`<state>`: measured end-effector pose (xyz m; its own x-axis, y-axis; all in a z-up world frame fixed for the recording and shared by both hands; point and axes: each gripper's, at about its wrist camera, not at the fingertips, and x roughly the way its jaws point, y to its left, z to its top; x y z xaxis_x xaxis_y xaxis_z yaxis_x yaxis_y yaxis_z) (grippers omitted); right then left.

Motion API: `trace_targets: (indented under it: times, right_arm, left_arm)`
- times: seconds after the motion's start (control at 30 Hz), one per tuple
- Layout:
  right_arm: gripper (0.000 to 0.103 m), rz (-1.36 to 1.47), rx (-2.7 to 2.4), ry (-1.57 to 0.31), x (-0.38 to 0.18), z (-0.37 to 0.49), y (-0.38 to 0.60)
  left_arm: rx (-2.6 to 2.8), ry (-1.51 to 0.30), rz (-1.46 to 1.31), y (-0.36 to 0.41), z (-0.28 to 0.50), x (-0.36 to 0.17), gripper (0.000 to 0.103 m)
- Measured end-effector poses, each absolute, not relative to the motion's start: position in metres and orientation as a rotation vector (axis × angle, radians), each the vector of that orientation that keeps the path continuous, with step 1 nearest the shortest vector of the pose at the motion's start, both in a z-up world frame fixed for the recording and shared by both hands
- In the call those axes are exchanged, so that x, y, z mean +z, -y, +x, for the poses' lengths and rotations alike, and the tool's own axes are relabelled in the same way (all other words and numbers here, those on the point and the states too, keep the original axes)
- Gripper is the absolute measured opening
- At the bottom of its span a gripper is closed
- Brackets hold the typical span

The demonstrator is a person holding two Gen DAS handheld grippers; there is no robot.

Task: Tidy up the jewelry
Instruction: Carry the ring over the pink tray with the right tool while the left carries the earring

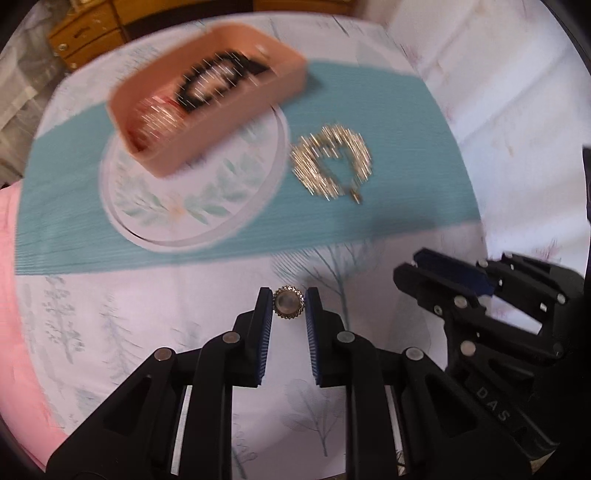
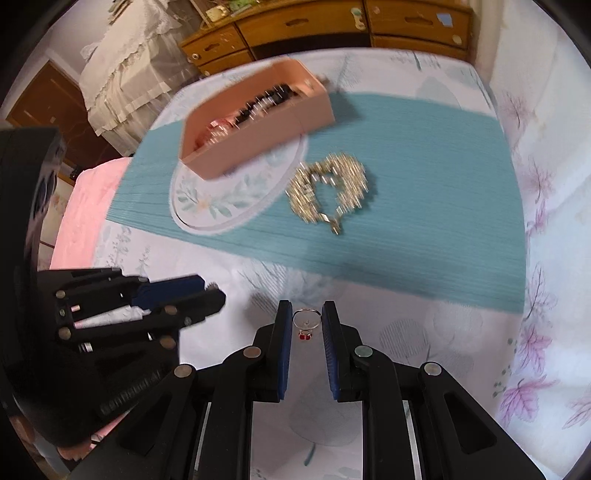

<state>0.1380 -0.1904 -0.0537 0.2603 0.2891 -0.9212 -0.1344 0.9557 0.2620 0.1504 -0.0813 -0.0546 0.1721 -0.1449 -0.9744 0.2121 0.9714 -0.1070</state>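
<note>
My left gripper (image 1: 289, 304) is shut on a round gold brooch with a pale centre (image 1: 288, 303), held above the bed. My right gripper (image 2: 306, 321) is shut on a thin ring with a red stone (image 2: 306, 322). A pink box (image 1: 207, 92) holding a black hair clip and other pieces sits on a round floral plate (image 1: 192, 206) on a teal mat (image 1: 369, 103). A gold necklace (image 1: 332, 162) lies in a heap on the mat right of the plate. The box (image 2: 255, 125) and necklace (image 2: 332, 188) also show in the right wrist view, blurred.
The mat lies on a white floral bedsheet (image 1: 147, 314). A pink blanket (image 1: 14, 295) lies at the left. Wooden drawers (image 2: 332, 26) stand beyond the bed. Each gripper shows in the other's view, the right one (image 1: 450, 273) and the left one (image 2: 207, 291).
</note>
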Motion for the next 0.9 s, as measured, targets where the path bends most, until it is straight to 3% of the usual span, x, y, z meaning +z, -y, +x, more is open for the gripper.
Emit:
trace_targets:
  times: [0.47,0.83,0.9]
  right_arm:
    - [0.016,0.235,0.317,-1.089,0.049,0.242,0.147]
    - [0.017,0.286,0.235,-1.159,0.001,0.338,0.119]
    - [0.031,0.284,0.222,-1.176,-0.011,0.346,0.114]
  left_arm:
    - [-0.134,-1.189,-0.108,-0.004,0.245,0.029,0.015]
    - [-0.096,-1.203,-0.116,-0.022,0.303,-0.029,0.016]
    - [-0.101,-1.226,-0.125,-0.025,0.310,-0.042,0.016]
